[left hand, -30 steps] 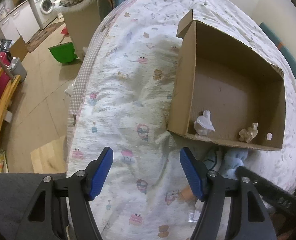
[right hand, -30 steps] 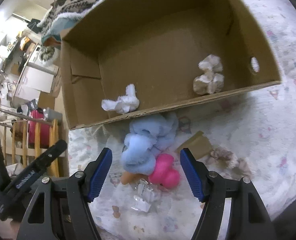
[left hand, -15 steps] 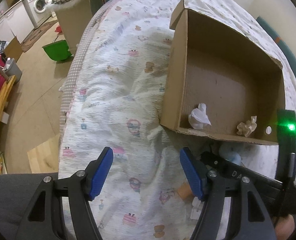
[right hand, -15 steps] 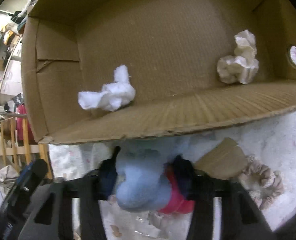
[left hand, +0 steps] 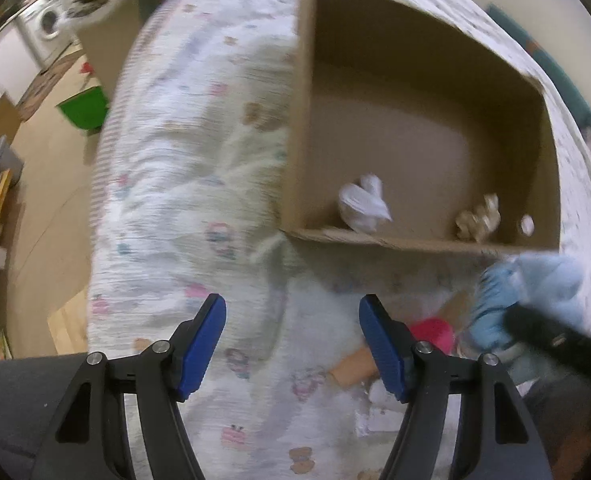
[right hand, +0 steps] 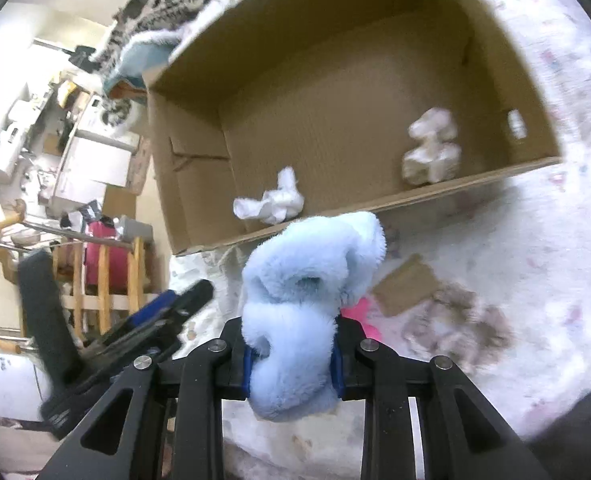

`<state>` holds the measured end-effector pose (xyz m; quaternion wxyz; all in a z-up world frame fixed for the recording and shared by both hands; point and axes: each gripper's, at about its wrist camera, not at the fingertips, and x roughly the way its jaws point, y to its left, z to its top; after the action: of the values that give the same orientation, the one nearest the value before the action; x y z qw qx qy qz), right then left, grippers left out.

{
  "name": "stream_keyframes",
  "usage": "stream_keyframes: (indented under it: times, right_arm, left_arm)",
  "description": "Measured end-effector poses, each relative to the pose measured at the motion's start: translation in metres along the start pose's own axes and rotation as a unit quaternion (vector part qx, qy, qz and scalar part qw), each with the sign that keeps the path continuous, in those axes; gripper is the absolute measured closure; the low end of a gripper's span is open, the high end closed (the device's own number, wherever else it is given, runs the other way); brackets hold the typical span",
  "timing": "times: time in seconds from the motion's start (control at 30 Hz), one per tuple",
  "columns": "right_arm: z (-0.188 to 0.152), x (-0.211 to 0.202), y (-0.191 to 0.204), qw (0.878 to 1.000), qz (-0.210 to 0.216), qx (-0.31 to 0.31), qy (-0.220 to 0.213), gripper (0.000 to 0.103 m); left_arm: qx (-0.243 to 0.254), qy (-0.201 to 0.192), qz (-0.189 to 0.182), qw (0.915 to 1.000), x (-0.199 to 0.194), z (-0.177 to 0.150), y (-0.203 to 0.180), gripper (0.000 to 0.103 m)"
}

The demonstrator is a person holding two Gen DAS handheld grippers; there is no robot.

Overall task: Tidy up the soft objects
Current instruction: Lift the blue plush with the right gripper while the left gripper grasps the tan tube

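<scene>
Two soft things already lay inside the cardboard box point(right hand: 335, 128): a white crumpled cloth point(right hand: 271, 204) near the front wall and a cream bundle point(right hand: 431, 152) over to the right. The box sat on the bed point(left hand: 183, 184), which had a quilt with little pictures on it.

The right hand-held gripper point(right hand: 291, 360) had the fluffy blue toy point(right hand: 307, 304) between its jaws. The jaws were closing on it, and the pads pressed into the fur on both sides. The toy was up off the quilt, just in front of the box's near wall. It looked very light and squashy, so a squeeze round its middle seemed enough. It will not break, but the fur could slip if the hold is loose. Its floppy top hung over toward the box and might catch on the wall.

The left hand-held gripper point(left hand: 291, 336) was about half open with nothing in it, pointing down at the quilt.

A pink toy point(left hand: 431, 332), a brown tube-like piece point(left hand: 351, 372), a scrap of cardboard point(right hand: 407, 284) and a brownish frilly thing point(right hand: 459, 324) lay on the quilt close to the box. These looked light too.

The box had lots of bare floor in the middle and at the back. Its front wall was the edge to get over, so the toy probably needed to go up first. The bed's edge dropped to the floor on the left.
</scene>
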<state>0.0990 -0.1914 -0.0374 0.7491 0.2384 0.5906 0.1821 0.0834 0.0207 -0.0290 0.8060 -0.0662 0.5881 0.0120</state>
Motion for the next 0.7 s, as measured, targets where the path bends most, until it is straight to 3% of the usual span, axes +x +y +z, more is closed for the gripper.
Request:
stream_keyframes:
  times: [0.23, 0.37, 0.5, 0.7]
  right_arm:
    - [-0.008, -0.036, -0.043, 0.997, 0.028, 0.003, -0.068, 0.073]
    - [-0.015, -0.038, -0.065, 0.996, 0.025, 0.043, -0.069, 0.073]
    - [-0.009, -0.030, -0.059, 0.997, 0.028, 0.040, -0.064, 0.073]
    - [-0.010, -0.022, -0.054, 0.998, 0.023, 0.032, -0.053, 0.073]
  left_arm:
    - [0.030, 0.013, -0.011, 0.9994, 0.014, -0.004, -0.020, 0.037]
    - [0.027, 0.032, -0.014, 0.9990, 0.025, -0.005, -0.020, 0.037]
    - [0.048, 0.048, -0.032, 0.9972, 0.033, -0.010, -0.028, 0.037]
    - [0.085, 0.093, -0.057, 0.9904, 0.051, -0.023, -0.044, 0.046]
